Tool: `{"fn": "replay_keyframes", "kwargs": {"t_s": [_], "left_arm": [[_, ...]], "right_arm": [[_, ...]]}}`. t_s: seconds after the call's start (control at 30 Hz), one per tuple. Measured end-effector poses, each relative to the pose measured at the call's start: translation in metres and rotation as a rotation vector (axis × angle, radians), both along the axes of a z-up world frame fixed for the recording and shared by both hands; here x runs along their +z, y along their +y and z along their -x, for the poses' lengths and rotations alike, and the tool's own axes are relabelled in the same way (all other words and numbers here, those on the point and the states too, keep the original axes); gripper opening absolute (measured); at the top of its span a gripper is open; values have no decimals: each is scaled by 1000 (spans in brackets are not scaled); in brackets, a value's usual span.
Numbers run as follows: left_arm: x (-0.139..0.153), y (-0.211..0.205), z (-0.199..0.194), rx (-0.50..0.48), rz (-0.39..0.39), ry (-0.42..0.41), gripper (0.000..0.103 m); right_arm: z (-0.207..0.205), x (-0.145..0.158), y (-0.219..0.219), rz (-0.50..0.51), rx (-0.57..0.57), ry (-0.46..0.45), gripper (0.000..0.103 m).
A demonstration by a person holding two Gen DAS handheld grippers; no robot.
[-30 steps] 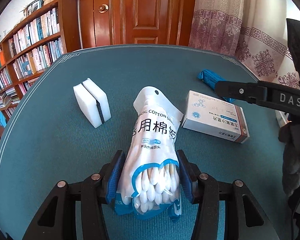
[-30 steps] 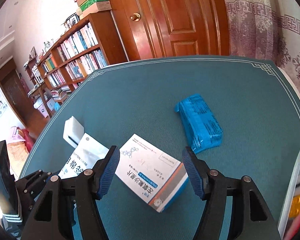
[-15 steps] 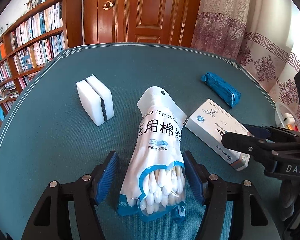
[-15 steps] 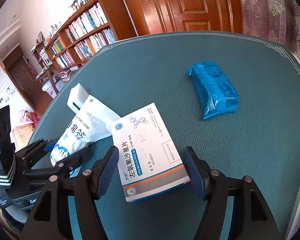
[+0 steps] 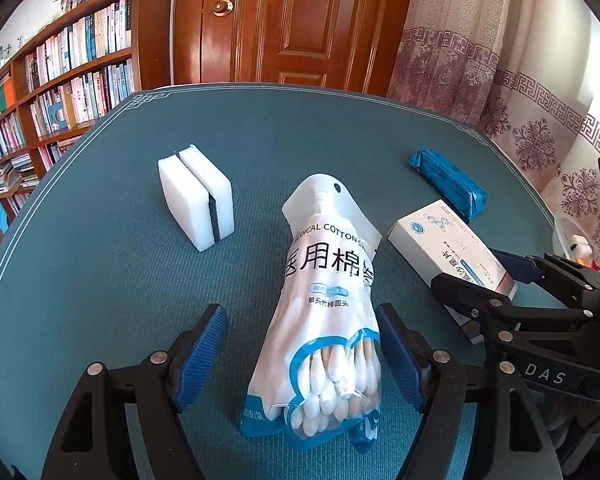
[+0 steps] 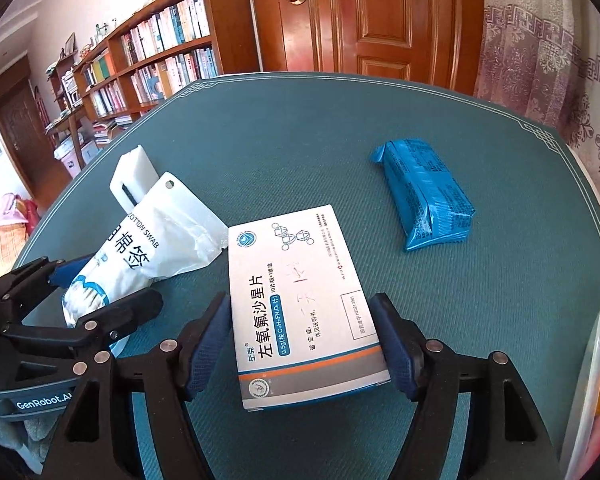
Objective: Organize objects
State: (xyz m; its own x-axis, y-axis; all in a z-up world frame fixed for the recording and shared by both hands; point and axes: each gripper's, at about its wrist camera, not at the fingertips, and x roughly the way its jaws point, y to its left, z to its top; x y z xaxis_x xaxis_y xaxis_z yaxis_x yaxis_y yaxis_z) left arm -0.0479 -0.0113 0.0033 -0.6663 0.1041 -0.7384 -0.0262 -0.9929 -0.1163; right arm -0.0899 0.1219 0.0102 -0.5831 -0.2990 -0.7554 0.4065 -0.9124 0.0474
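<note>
A white bag of cotton swabs [image 5: 328, 312] lies on the teal table between the jaws of my left gripper [image 5: 300, 350], which is open and apart from the bag. The bag also shows in the right wrist view [image 6: 140, 256]. A white medicine box [image 6: 300, 300] lies between the jaws of my right gripper [image 6: 304, 344]; the pads stand at or very near its sides. The box also shows in the left wrist view [image 5: 448, 252]. A blue wrapped packet [image 6: 424, 196] lies farther back on the right. A white sponge block [image 5: 196, 200] stands at the left.
A clear plastic container [image 6: 596, 380] with coloured items stands at the table's right edge. The teal table [image 6: 300, 128] has a white border line. A bookshelf [image 5: 60, 80] and a wooden door [image 5: 300, 20] stand behind it.
My left gripper let go of the cotton swab bag and opened wide. My right gripper came down around the medicine box, which now lies lengthwise between its jaws.
</note>
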Motion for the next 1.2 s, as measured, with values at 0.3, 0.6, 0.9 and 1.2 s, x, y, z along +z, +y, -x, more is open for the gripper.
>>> {"fn": "replay_keyframes", "kwargs": {"t_s": [0.3,0.6,0.9,1.2], "left_arm": [[0,2,1,0,11,-1,80],[-1,8,4,-8,48,-13,84],[0,7,12,14,61,-32,83],[0,17,7,-20,129,10,52]], "right_arm": [[-30,-1,20,-3,-84,27,66],[-65,0,47,76,-147,7,66],[-94,-1,56,94,-168,9,66],[-101,-1,56,92,-181,20,66]]}}
